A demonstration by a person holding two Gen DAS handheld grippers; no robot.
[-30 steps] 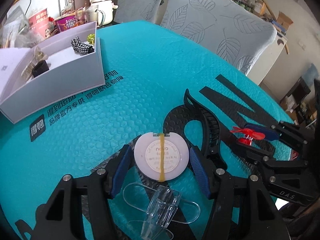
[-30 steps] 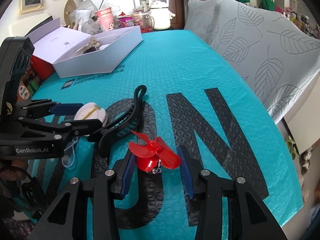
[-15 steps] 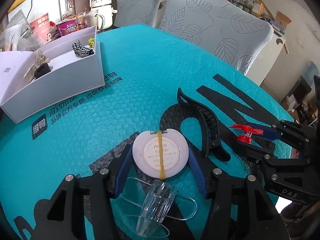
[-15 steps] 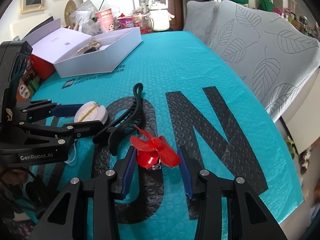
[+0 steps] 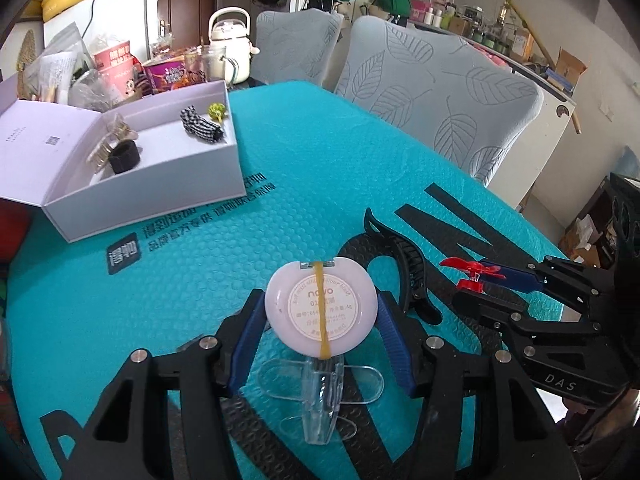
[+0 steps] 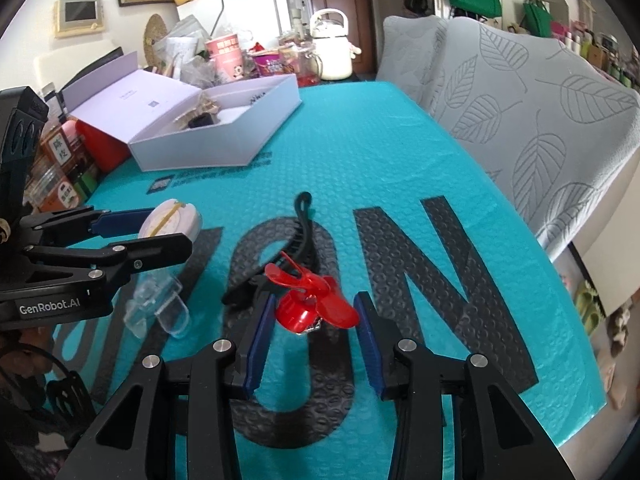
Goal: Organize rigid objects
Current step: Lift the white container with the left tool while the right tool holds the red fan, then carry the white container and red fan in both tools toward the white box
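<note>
Far ahead-left of both tongs, the white box (image 5: 152,196) is waiting open for items. The left tongs (image 5: 320,322) are gripping the round compact (image 5: 320,308), lifting it clear of the tabletop (image 5: 320,152). The right tongs (image 6: 314,318) are pinching the red propeller (image 6: 310,302).

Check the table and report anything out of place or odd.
Nothing is broken or spilled. Loose items remain outside the white box: a black hair claw and a clear clip on the teal mat. The round compact has a yellow rubber band around it.
</note>
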